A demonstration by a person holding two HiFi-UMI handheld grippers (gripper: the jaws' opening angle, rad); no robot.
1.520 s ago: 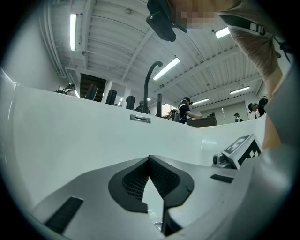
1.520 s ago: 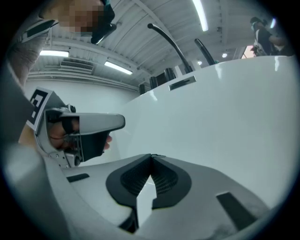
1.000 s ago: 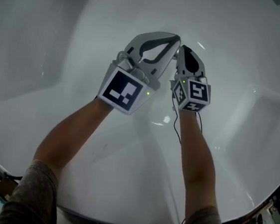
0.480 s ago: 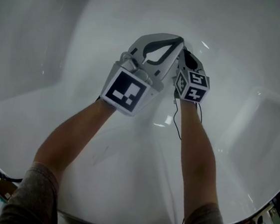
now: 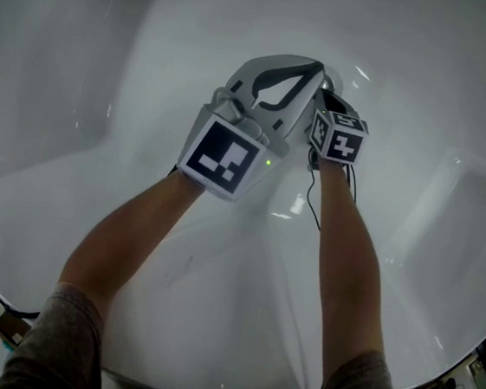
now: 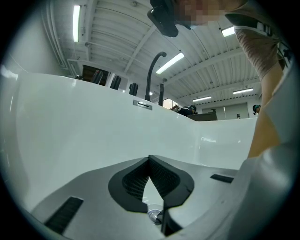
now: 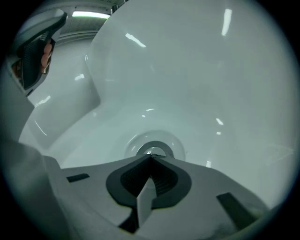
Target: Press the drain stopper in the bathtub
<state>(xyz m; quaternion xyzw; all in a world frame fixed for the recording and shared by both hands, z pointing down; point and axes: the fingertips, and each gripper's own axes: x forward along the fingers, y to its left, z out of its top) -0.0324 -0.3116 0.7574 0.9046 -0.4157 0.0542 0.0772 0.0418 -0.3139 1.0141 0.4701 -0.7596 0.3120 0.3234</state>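
The white bathtub (image 5: 92,216) holds only my two tools and its own drain stopper (image 7: 161,148), a chrome disc in a round recess on the tub floor. In the right gripper view, the right hand-held gripper (image 7: 151,158) has its jaws closed tip to tip with nothing between them. The stopper lies at 12 o'clock from those tips, right against them, though I can't tell whether they touch it. The left hand-held gripper (image 6: 150,158) is also closed and empty. It faces the tub wall, with a dark tap spout (image 6: 152,70) on the rim at 12 o'clock. In the head view both grippers cover the stopper. The right one sits at 3 o'clock of the left, its tips out of sight. A small shiny thing low between the left pads is too blurred to name.
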